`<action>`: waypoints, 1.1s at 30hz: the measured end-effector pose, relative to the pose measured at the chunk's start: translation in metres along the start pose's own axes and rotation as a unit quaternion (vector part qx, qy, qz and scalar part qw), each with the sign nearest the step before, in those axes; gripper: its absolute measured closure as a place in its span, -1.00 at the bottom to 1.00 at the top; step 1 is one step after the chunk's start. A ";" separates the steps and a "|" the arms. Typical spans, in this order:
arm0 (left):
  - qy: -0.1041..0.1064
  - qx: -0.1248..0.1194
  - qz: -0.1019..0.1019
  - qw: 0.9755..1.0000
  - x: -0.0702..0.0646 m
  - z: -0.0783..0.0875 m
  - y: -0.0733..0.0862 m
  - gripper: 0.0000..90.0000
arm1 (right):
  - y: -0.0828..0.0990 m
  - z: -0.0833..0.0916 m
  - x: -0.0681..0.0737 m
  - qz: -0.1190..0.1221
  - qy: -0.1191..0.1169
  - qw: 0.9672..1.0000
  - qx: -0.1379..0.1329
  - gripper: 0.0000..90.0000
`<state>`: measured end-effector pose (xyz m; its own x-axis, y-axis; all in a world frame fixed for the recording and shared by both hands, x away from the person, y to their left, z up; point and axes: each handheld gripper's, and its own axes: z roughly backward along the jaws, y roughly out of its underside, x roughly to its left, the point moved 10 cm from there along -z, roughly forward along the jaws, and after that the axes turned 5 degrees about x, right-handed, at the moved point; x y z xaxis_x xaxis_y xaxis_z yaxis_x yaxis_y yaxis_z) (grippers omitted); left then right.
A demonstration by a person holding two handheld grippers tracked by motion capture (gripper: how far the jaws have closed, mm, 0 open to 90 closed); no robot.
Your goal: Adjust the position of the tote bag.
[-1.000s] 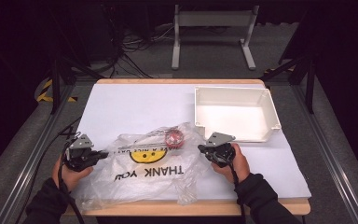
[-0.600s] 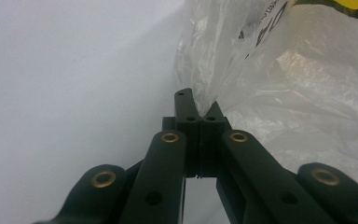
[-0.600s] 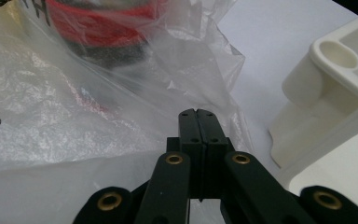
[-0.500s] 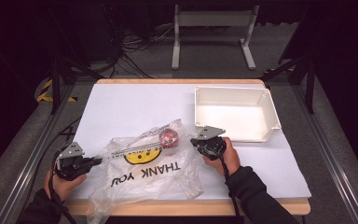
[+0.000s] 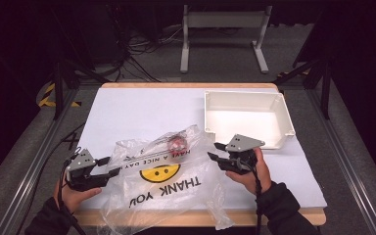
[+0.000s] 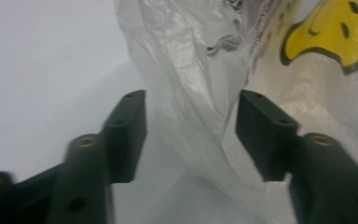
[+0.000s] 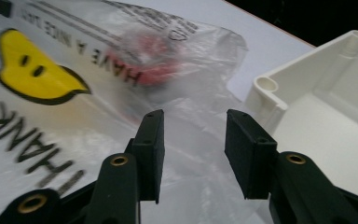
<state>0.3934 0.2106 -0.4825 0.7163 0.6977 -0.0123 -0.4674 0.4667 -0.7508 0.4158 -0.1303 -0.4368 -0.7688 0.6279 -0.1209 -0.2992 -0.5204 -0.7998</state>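
A clear plastic bag (image 5: 169, 183) printed with a yellow smiley and "THANK YOU" lies spread on the white table (image 5: 137, 107). A red object (image 5: 177, 143) sits inside it near the far end. My left gripper (image 5: 108, 165) is at the bag's left edge; its jaws have just been opening and stand apart, with a loose fold of the bag (image 6: 200, 79) between them, unpressed. My right gripper (image 5: 214, 151) is at the bag's right edge; its jaws have also just been opening and stand apart over the film (image 7: 186, 107). Ahead of them is the red object (image 7: 151, 58).
A white rectangular tray (image 5: 280, 115) stands at the back right, close behind the right gripper, with its near corner (image 7: 266, 86) beside the jaws. The bag's near end hangs over the table's front edge (image 5: 293, 215). Metal stands and cables lie beyond the table.
The left hand pulled toward the near left and the right hand rose slightly, drawing the bag out flatter. Both grippers, shut on the bag's edges before, now stand open.
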 end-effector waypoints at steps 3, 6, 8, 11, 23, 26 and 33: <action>0.003 0.001 0.012 1.000 0.000 -0.007 -0.003 -0.25 | 0.003 0.012 0.019 0.010 -0.024 1.000 0.006 0.11; 0.012 0.005 0.016 1.000 -0.002 -0.014 -0.004 -0.25 | 0.016 0.020 0.040 0.022 -0.046 0.998 0.029 -0.10; 0.017 0.007 0.016 1.000 -0.003 -0.017 -0.006 -0.13 | 0.030 0.022 0.049 0.019 -0.053 0.997 0.047 -0.25; 0.018 0.014 0.014 1.000 -0.001 -0.023 -0.007 0.19 | 0.055 0.016 0.051 0.021 -0.048 0.995 0.090 -0.33; 0.036 0.037 -0.010 0.999 0.002 -0.050 -0.012 0.96 | 0.089 0.002 0.026 -0.004 -0.033 0.989 0.143 0.93; 0.037 0.039 -0.015 0.998 0.001 -0.054 -0.015 0.96 | 0.086 0.002 0.016 0.001 -0.010 0.990 0.138 0.98; 0.033 0.034 -0.015 0.999 0.003 -0.065 -0.026 0.95 | 0.075 0.001 -0.017 -0.022 0.036 0.994 0.105 0.98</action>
<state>0.4412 0.1648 -0.5056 0.7624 0.6462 -0.0351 -0.4769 0.5243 -0.7054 0.4051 -0.1807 -0.4942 -0.7115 0.6894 -0.1362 -0.4493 -0.5953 -0.6661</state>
